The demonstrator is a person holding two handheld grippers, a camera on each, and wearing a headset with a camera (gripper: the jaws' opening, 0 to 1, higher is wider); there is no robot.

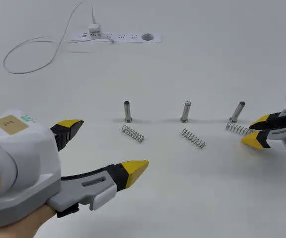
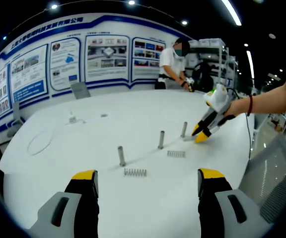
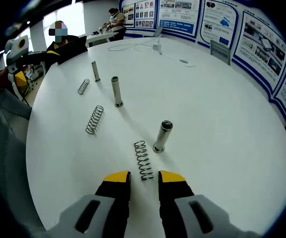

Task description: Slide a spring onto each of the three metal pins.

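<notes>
Three upright metal pins stand in a row on the white table: left pin (image 1: 127, 111), middle pin (image 1: 185, 111), right pin (image 1: 238, 112). A spring lies in front of each: left spring (image 1: 132, 133), middle spring (image 1: 193, 138), right spring (image 1: 239, 129). My right gripper (image 1: 254, 131) is open at the right spring's near end. In the right gripper view that spring (image 3: 143, 159) lies beside its pin (image 3: 162, 136), its end between the yellow tips of the right gripper (image 3: 144, 178). My left gripper (image 1: 105, 147) hangs wide open and holds nothing, short of the left spring (image 2: 135, 172).
A white power strip (image 1: 118, 36) with a plugged adapter and a looping cable (image 1: 34, 54) lies at the back of the table. A person (image 2: 173, 64) stands behind the table's far edge. Bare tabletop (image 1: 207, 188) lies in front of the springs.
</notes>
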